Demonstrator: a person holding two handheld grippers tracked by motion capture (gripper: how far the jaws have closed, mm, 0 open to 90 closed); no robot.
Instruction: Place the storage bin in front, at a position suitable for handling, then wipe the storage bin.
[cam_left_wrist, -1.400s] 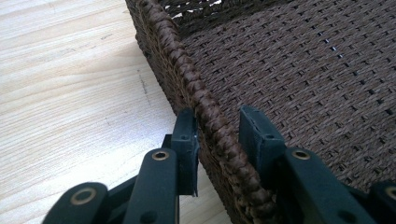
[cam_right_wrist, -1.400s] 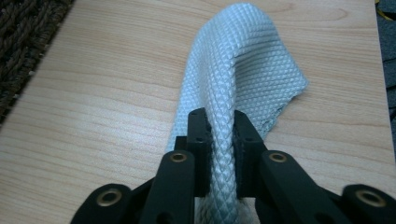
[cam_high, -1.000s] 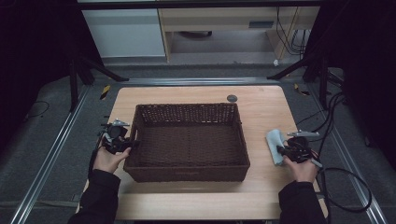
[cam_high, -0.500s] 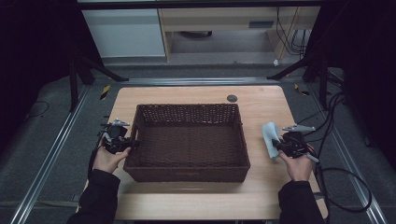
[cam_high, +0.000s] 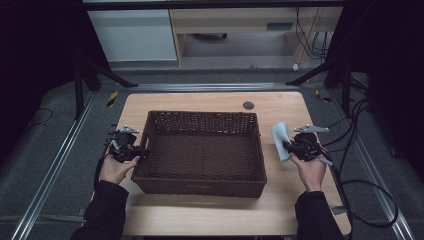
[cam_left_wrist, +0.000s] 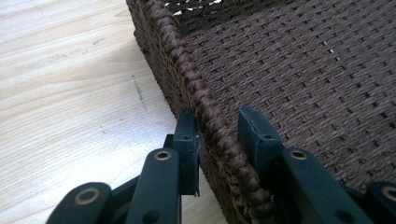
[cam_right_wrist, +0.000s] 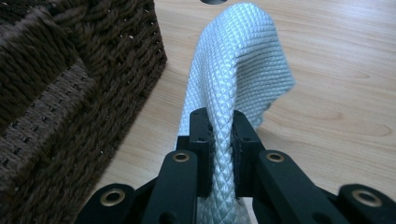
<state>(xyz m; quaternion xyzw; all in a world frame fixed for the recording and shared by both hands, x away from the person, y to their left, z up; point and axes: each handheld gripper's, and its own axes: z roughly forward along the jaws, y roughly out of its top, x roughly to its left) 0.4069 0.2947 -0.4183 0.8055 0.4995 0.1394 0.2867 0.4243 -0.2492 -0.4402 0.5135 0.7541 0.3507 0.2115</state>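
One woven brown basket (cam_high: 202, 152), at centre of the high view. One pale blue cloth (cam_high: 280, 140), at right of centre, just beside the basket. One wooden bench (cam_high: 210, 215), under both. Two tools: left tool (cam_high: 126, 148) at left of the frame, right tool (cam_high: 300, 146) at right. Two hands, two dark sleeves, at lower edge. One small dark round disc (cam_high: 248, 105) on the bench, above the basket. Two black jaws on each tool, four in total. Two metal rails on the floor, one at each side of the frame.
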